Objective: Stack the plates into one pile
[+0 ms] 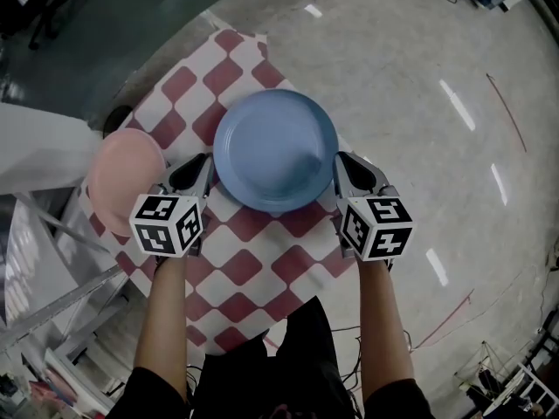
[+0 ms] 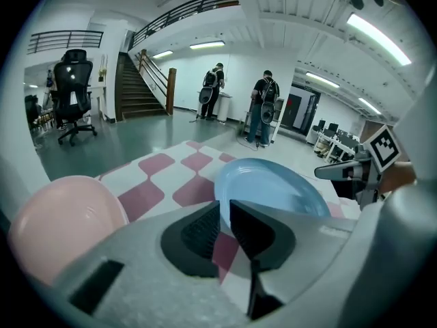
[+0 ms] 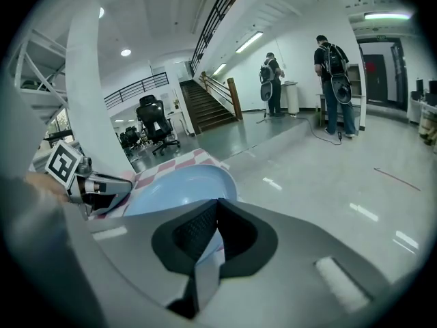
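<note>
Right gripper (image 1: 348, 168) pinching blue plate (image 1: 275, 147) at right rim, rim edge buried in pads. Left gripper (image 1: 197, 171) at plate's left rim, jaws slightly spread, contact unclear. Pink plate (image 1: 122, 180) left of blue plate, partly hidden by white beam (image 1: 44, 151).

Blue plate (image 1: 275, 151) smooth, glossy – checkered cloth (image 1: 244, 260) matt – floor (image 1: 419, 77) polished.

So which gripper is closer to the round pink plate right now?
Left. The left gripper sits just beside the round pink plate, between it and the round blue plate; the right gripper is at the blue plate's far edge.
</note>
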The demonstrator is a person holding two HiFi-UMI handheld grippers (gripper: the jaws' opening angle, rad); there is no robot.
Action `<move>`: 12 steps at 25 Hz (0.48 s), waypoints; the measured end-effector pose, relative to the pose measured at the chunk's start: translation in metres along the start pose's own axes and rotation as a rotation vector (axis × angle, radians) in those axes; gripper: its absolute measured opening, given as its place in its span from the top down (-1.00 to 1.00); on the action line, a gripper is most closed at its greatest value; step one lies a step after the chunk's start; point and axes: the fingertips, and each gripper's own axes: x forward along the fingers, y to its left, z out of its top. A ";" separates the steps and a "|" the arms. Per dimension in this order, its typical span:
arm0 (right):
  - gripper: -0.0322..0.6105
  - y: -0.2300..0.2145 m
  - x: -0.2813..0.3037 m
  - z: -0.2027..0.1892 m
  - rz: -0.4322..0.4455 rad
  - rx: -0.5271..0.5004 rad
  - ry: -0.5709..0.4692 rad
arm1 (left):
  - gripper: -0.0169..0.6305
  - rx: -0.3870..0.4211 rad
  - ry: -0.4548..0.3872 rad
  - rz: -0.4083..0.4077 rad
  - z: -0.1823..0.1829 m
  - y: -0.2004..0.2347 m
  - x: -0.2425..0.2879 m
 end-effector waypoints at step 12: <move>0.89 -0.012 -0.004 -0.007 -0.012 0.026 0.003 | 0.41 -0.069 0.126 -0.035 -0.022 -0.008 0.023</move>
